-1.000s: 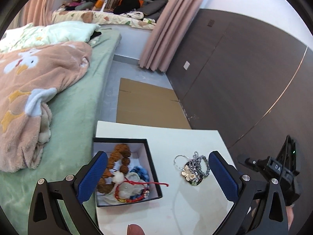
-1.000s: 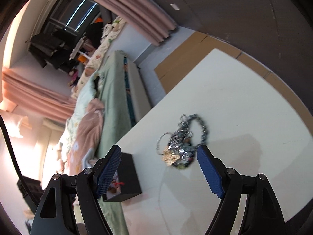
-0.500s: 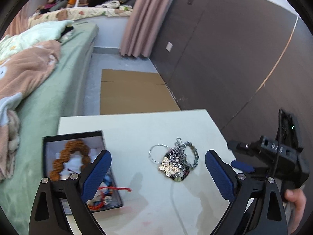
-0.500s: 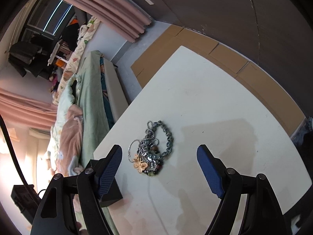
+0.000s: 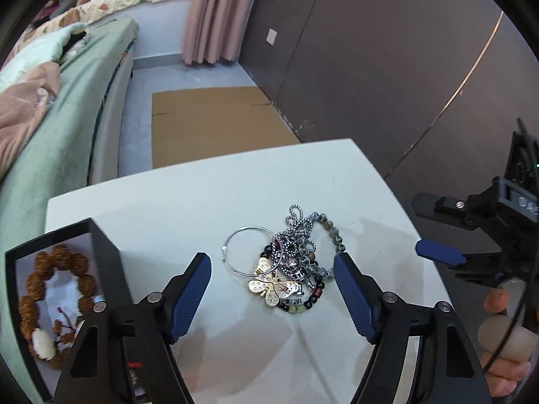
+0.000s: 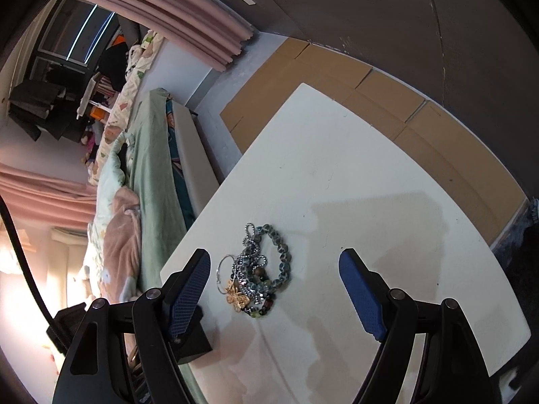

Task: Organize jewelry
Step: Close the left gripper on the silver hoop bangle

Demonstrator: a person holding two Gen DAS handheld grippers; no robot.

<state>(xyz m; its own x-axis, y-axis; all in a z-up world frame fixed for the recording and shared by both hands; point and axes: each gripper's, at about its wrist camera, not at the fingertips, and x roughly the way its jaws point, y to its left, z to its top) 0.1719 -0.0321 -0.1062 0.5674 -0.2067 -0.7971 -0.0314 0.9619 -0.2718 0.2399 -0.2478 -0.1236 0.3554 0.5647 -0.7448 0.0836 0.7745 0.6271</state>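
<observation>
A tangled pile of jewelry lies on the white table: a thin silver hoop, silver chains, bead bracelets and a gold butterfly piece. It also shows in the right wrist view. My left gripper is open and empty, its blue pads either side of the pile, just above it. A black box at the left holds a brown bead bracelet and other pieces. My right gripper is open and empty, hovering over the table; it shows at the right in the left wrist view.
A bed with green sheet and pink blanket runs along the table's left side. Flat cardboard lies on the floor beyond the table. A dark wall panel stands to the right.
My left gripper has swung right and dropped closer, from over the box to around the jewelry pile. The right gripper has shifted slightly; the pile sits more between its pads.
</observation>
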